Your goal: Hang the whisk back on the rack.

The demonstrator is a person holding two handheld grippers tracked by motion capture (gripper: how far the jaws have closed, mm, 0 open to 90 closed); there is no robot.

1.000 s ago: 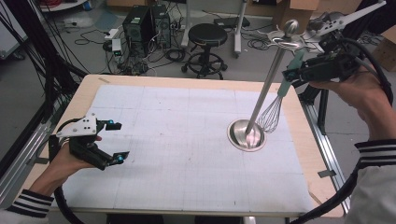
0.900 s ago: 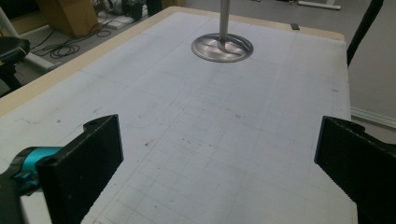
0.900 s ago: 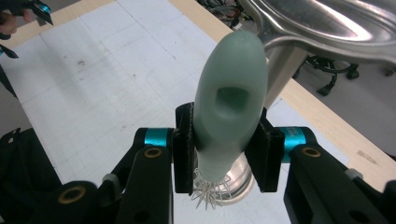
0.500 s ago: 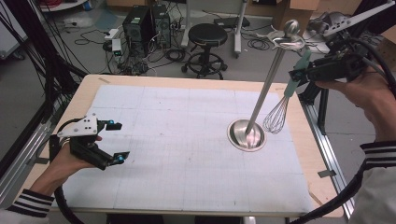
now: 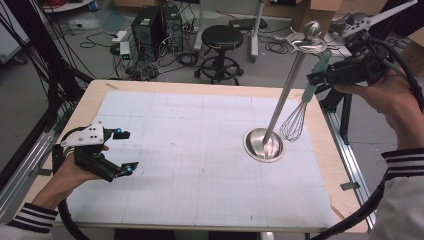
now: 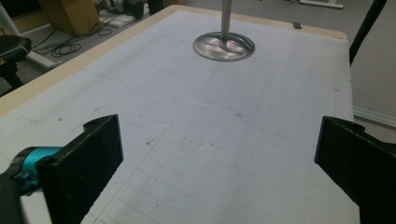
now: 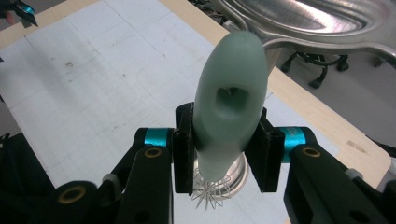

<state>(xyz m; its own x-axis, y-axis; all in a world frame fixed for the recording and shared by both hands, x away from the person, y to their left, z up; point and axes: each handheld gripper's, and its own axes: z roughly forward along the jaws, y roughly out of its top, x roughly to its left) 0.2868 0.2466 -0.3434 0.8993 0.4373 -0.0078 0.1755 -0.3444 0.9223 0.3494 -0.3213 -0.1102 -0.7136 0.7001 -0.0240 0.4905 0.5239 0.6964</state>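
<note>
We take the metal stand [image 5: 264, 145], with its round base on the gridded mat [image 5: 200, 155], as our landmark. Far to its left, near the table's [image 5: 90, 97] left edge, we see the left gripper [image 5: 122, 150] held low over the mat, its jaws spread wide with nothing between them. From the base a slim pole rises to a hooked top. Just right of the pole, the whisk [image 5: 295, 120] hangs above the mat, wire end down, its pale green handle pinched in the right gripper [image 7: 219, 144].
</note>
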